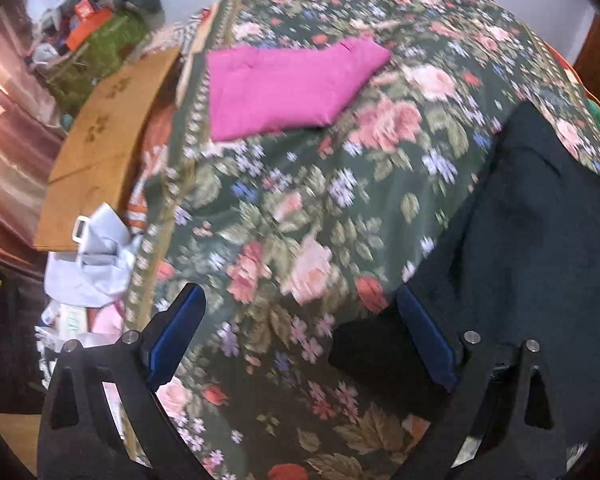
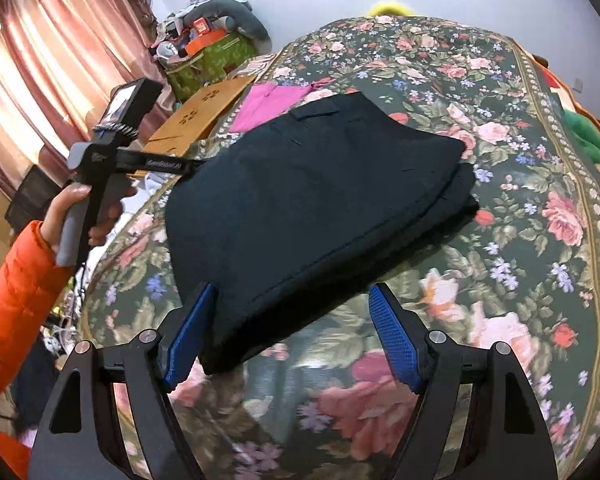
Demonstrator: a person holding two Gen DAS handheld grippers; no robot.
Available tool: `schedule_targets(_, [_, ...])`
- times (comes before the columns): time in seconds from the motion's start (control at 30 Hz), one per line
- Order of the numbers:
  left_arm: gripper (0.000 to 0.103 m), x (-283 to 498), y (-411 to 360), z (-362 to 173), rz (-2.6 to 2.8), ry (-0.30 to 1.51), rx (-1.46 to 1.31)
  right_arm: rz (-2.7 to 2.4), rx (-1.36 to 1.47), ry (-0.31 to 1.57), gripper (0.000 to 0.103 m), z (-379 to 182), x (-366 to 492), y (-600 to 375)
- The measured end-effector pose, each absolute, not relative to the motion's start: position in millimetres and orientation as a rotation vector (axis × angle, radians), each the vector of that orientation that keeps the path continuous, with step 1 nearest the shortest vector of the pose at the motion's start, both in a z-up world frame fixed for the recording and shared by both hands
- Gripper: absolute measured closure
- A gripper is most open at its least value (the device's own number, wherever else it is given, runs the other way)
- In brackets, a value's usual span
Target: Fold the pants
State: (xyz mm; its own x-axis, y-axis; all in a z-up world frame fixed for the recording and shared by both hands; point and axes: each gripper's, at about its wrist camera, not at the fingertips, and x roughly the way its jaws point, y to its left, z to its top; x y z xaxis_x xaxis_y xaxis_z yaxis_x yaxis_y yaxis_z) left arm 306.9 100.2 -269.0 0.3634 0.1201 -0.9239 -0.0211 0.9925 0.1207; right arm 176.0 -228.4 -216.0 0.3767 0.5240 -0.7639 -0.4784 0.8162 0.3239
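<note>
Dark navy pants point(image 2: 316, 200) lie folded in a thick stack on the floral bedspread point(image 2: 540, 240). In the left wrist view they point(image 1: 532, 248) fill the right side. My right gripper point(image 2: 292, 300) is open, its jaws wide apart at the stack's near edge, holding nothing. My left gripper point(image 1: 300, 300) is open too, over the bedspread point(image 1: 284, 208) just left of the pants; its right finger point(image 1: 424, 336) is at the pants' edge. In the right wrist view the left gripper's handle point(image 2: 100, 160) shows at the stack's far left, its fingers hidden behind the pants.
A folded pink garment point(image 1: 284, 88) lies further up the bed, also visible in the right wrist view point(image 2: 268, 104). A cardboard box point(image 1: 100, 148), a white bag point(image 1: 92, 264) and piled clutter point(image 1: 96, 40) stand left of the bed. Pink curtains point(image 2: 40, 60) hang at left.
</note>
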Motion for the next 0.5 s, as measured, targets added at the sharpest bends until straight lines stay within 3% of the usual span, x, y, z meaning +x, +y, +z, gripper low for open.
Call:
schedule_targets(0.3, [0.005, 260, 89, -265, -0.057, 1.230, -0.077, 0.457, -0.019, 0.963, 0.029, -220, 190, -279])
schedule_targets(0.43, [0.007, 238, 78, -237, -0.030, 1.133, -0.046, 0.426, 0.001, 0.984, 0.045, -218, 192, -290])
schedule_targets(0.5, [0.008, 226, 71, -219, -0.022, 1.070, -0.020, 0.422, -0.001, 0.966, 0.046, -210, 189, -292])
